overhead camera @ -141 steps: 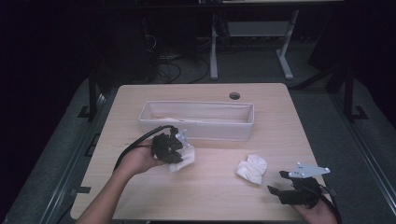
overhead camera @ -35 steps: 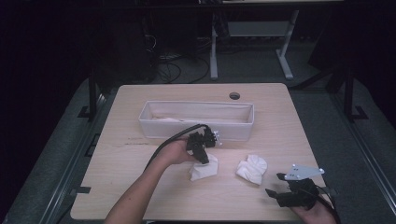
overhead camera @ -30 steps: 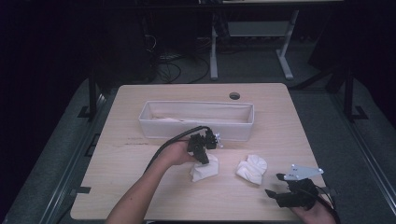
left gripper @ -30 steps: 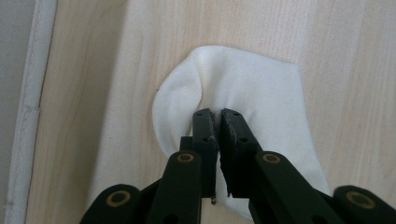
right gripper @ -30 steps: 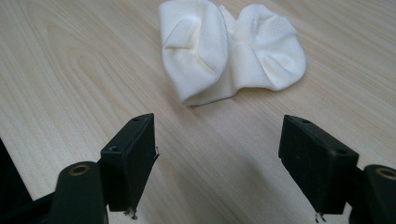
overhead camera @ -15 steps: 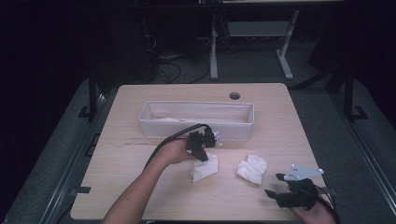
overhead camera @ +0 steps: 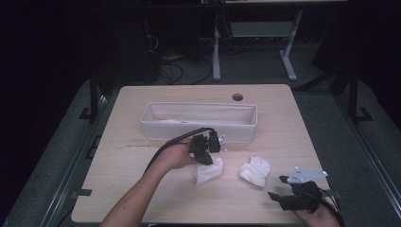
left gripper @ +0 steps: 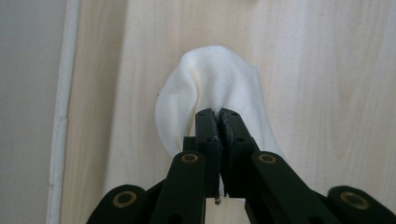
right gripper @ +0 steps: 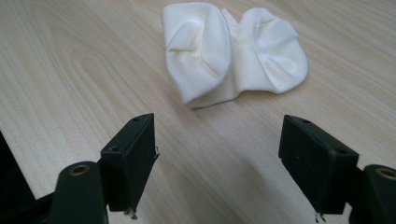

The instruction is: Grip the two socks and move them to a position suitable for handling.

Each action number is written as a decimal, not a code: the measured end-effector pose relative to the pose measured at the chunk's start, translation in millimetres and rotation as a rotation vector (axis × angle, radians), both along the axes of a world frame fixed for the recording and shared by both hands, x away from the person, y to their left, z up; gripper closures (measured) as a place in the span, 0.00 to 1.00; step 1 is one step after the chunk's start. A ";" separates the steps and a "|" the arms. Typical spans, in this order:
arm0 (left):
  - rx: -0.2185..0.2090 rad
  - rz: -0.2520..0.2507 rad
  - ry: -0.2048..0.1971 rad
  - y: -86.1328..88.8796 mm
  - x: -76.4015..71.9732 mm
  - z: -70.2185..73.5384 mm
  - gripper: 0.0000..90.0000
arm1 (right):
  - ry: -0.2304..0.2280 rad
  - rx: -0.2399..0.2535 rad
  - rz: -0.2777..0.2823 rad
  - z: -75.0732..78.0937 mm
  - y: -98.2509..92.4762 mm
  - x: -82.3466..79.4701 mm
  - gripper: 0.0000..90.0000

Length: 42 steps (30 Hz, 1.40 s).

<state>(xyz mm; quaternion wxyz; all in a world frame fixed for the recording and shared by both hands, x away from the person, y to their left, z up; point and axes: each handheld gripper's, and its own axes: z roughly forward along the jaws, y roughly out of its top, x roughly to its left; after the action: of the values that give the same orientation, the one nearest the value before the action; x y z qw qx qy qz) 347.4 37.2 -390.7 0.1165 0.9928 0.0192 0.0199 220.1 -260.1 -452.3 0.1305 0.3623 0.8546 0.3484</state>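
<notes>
The left gripper [left gripper: 218,114] pinches a soft, white knitted sock [left gripper: 212,88] near the middle of the pale wood-grain table [overhead camera: 142,189], before a long white fabric bin [overhead camera: 198,124]. The right gripper [right gripper: 219,163], jaws spread and empty, faces a second crumpled ribbed sock [right gripper: 233,51] toward the table's near right corner.

Left gripper [overhead camera: 208,150]: angled downward at mid-desk, fingers [left gripper: 208,135] pinched shut on white cloth.
Left forearm: bare, reaching in diagonally from bottom edge.
Right gripper [overhead camera: 276,189]: low near front right corner, fingers [right gripper: 130,154] spread wide, holding nothing.
</notes>
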 end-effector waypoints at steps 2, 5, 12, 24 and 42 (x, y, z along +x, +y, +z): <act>0.000 -0.009 -0.001 -2.0 -5.6 0.0 0.97 | -0.002 -0.002 0.001 0.1 0.2 0.0 0.30; 0.010 -0.030 -0.014 -4.8 -13.0 -0.6 0.96 | -0.003 -0.003 0.001 0.1 0.2 0.0 0.30; -0.010 -0.066 0.038 -4.9 -29.8 -4.3 0.90 | -0.002 -0.005 0.001 -0.2 0.5 0.1 0.30; -0.055 -0.002 0.032 17.3 -25.6 5.5 0.84 | 0.000 -0.010 0.005 -0.8 2.4 0.3 0.30; -0.038 0.055 0.113 24.8 -9.8 -11.7 0.68 | 0.005 -0.014 0.016 -1.3 4.4 0.6 0.30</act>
<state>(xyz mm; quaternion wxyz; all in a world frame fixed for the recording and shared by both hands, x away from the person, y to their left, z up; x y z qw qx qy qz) 337.6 62.0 -402.4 0.1333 0.9891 0.0535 -0.0332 220.7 -255.8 -453.6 0.1282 0.3552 0.8602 0.3427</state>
